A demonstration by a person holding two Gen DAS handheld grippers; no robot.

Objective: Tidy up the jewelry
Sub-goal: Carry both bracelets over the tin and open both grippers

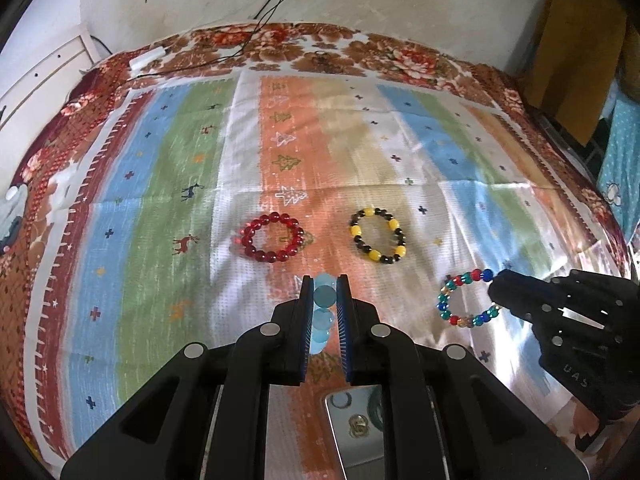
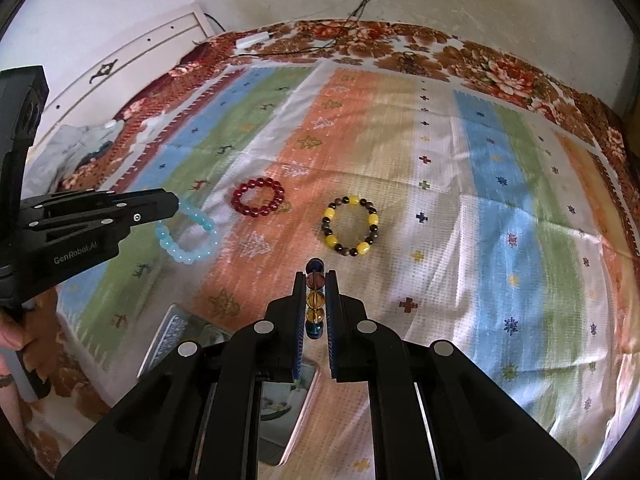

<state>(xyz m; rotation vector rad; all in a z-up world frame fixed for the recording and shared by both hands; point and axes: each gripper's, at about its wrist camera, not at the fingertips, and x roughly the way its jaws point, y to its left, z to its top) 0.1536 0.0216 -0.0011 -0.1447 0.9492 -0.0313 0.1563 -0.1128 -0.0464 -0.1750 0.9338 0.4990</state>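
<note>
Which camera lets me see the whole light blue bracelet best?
The right wrist view. There the light blue bracelet shows as nearly a full ring, hanging from the left gripper. In the left wrist view it is edge-on: only a short column of beads pinched between that gripper's fingers.

Phone [image 2: 280, 412], perhaps, behind fingers [image 2: 298, 320]
</note>
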